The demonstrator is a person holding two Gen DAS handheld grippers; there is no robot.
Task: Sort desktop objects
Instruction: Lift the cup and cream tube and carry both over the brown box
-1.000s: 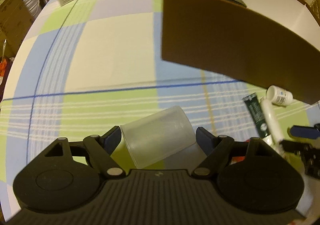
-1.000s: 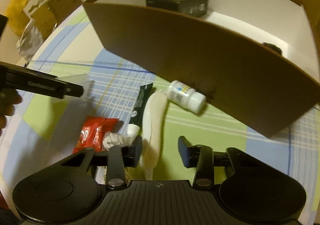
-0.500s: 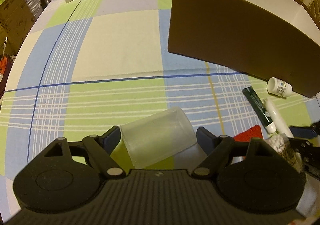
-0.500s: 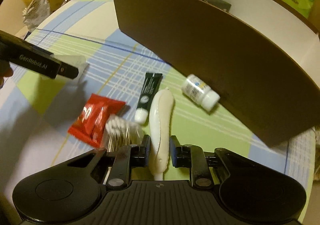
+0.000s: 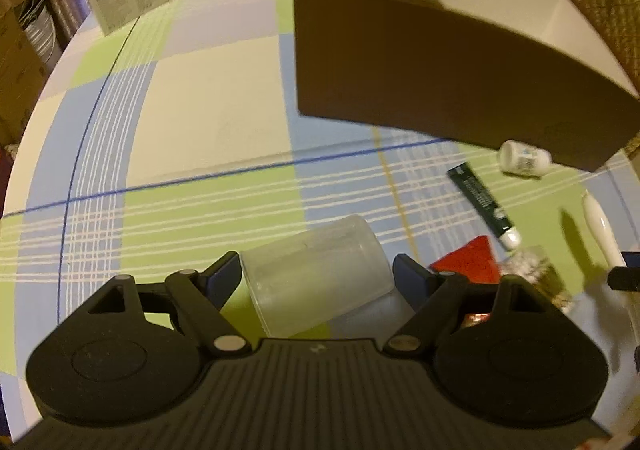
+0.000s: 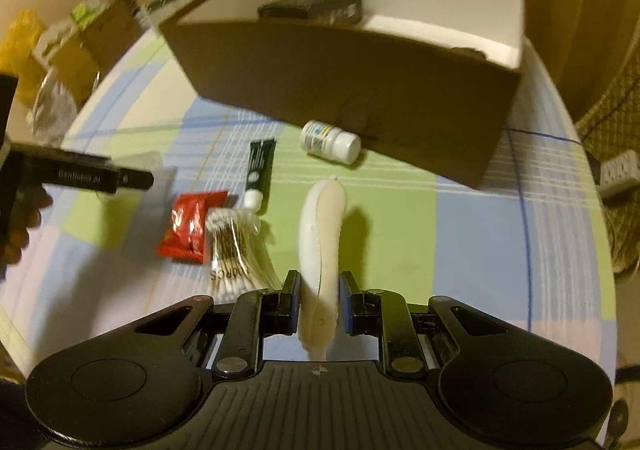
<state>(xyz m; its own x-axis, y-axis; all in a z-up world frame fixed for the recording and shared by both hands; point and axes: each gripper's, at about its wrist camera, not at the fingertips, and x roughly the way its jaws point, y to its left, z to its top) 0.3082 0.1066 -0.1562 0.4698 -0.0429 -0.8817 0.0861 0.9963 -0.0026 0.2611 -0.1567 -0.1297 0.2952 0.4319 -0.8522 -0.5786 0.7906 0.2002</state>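
Print "GenRobot.AI" marks left gripper (image 6: 136,180) side.

The cotton swab pack (image 6: 234,250) reads "NORCS", not quite sharp.

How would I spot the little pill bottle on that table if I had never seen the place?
Find the big brown cardboard box on the checked tablecloth. At the foot of its near wall a small white pill bottle lies on its side, nearly touching the box. The dark green tube beside it is flat and long; the bottle is round, stubby, with a white cap and printed label.
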